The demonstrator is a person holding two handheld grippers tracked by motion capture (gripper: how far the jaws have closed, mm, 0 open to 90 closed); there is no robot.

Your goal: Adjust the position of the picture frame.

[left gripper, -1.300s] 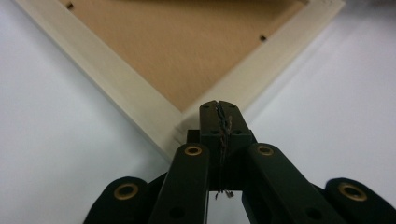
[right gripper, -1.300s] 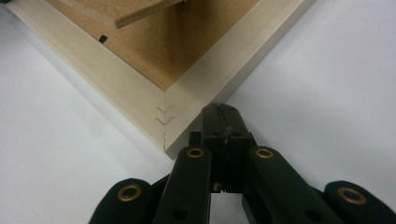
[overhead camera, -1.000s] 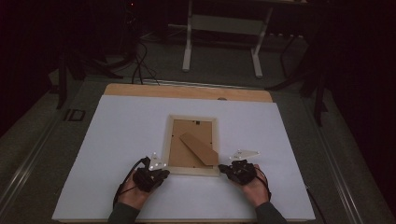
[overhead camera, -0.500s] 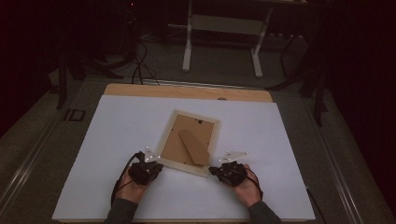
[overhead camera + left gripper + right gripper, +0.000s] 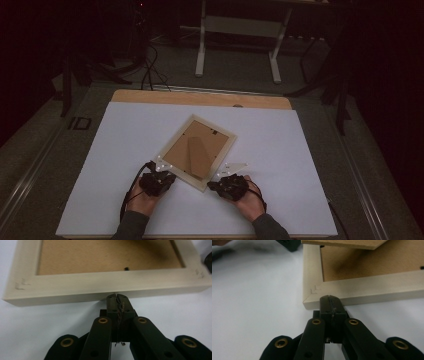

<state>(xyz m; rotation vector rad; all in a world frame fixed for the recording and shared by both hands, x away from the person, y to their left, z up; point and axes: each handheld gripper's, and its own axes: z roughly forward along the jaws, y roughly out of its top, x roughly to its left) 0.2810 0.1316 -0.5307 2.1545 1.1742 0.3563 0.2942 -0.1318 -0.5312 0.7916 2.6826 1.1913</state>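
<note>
**A:** What's under you, and what's around?

**B:** A counter [image 5: 300,150] covered by a smooth white sheet, with a strip of bare wood along its far edge. The room behind is dark; I can make out a pale metal stand [image 5: 237,37] and some cables [image 5: 147,70] on the floor.

**A:** And your tools?

**B:** Both have their jaws pressed fully together, with nothing held between them. My left tool [image 5: 161,176] has its closed tip against the outer edge of the picture frame [image 5: 196,151], along one rail. My right tool [image 5: 226,182] has its closed tip against the frame's edge just beside a corner.

**A:** Where's the frame lying?

**B:** Face down on the white sheet, in the near middle, turned at an angle, between my two hands.

**A:** What's it made of?

**B:** Pale cream-painted wood, matt, with mitred corners. The back is brown fibreboard, with a flat prop of the same board on it.
</note>
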